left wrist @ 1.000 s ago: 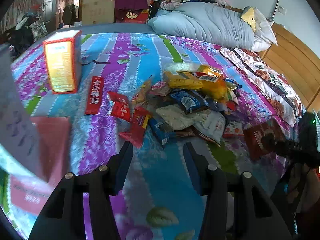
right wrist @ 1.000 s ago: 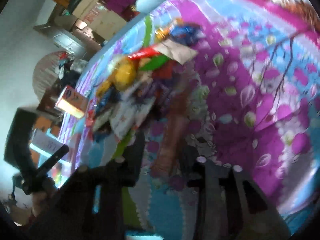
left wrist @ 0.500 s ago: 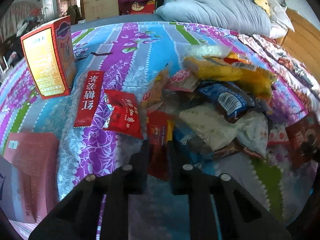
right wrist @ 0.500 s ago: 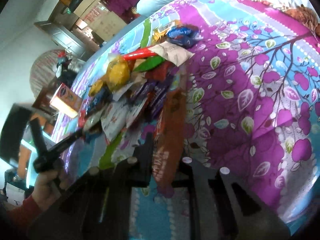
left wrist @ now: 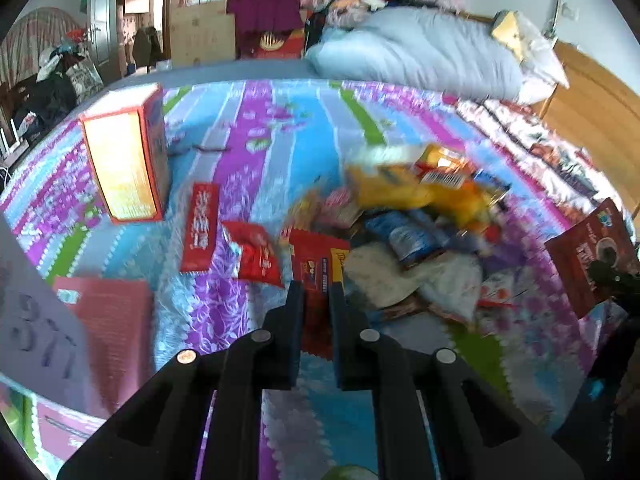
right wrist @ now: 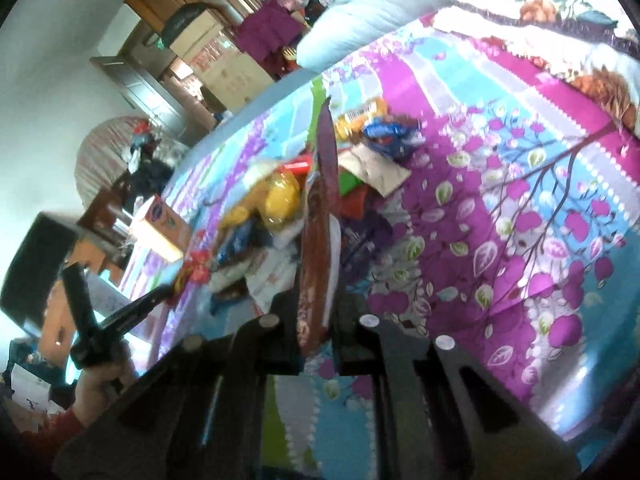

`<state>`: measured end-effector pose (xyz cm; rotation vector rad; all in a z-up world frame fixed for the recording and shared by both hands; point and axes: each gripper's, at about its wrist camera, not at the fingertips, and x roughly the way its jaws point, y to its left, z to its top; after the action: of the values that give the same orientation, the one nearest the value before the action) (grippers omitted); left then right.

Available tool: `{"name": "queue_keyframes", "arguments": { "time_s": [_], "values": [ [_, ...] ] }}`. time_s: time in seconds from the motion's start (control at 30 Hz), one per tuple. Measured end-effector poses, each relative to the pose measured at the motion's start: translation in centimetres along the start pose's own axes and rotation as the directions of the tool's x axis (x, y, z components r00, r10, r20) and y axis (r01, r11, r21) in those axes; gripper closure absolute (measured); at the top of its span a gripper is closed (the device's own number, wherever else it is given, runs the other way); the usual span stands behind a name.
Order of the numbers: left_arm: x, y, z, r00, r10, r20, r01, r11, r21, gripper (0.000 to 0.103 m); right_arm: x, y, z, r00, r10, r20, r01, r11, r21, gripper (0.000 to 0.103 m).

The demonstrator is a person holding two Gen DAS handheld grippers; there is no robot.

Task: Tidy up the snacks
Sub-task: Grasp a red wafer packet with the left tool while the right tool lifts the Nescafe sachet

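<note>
In the left wrist view, the left tongs (left wrist: 316, 296) are clamped on a red snack packet (left wrist: 316, 268) at the near edge of the snack pile (left wrist: 416, 224) on the bed (left wrist: 280, 140), with an orange box (left wrist: 124, 164) standing well to the left. In the right wrist view, the right tongs (right wrist: 318, 300) pinch a brown snack bag (right wrist: 320, 216), held edge-on above the pile.

The left gripper (left wrist: 316, 300) is pinching a red snack packet (left wrist: 316, 264) between its closed fingers (left wrist: 294, 312), over the patterned bed (left wrist: 256, 148). A heap of snacks (left wrist: 420, 216) is lying ahead and to the right of the fingers. Left of them, a red sachet (left wrist: 254, 254) and a long red bar (left wrist: 201, 227) are lying flat, with an orange box (left wrist: 126, 156) standing upright farther off.
</note>
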<state>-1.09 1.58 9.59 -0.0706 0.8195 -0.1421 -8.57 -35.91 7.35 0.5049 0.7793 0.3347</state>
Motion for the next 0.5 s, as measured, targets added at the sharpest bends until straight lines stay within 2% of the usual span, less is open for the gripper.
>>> {"name": "queue_keyframes", "arguments": {
  "time_s": [0.27,0.5],
  "values": [
    [-6.3,0.4,2.6,0.992,-0.013,0.127,0.017,0.999,-0.034,0.092,-2.1,3.5,2.4,0.997,0.051,0.059,-0.048,0.998,-0.042,0.094],
    [-13.4,3.7,5.2,0.966,0.039,0.254,-0.016,0.996,-0.089,0.092,-1.6,10.0,5.6,0.985,0.149,0.082,-0.137,0.981,-0.138,0.094]
  ]
}}
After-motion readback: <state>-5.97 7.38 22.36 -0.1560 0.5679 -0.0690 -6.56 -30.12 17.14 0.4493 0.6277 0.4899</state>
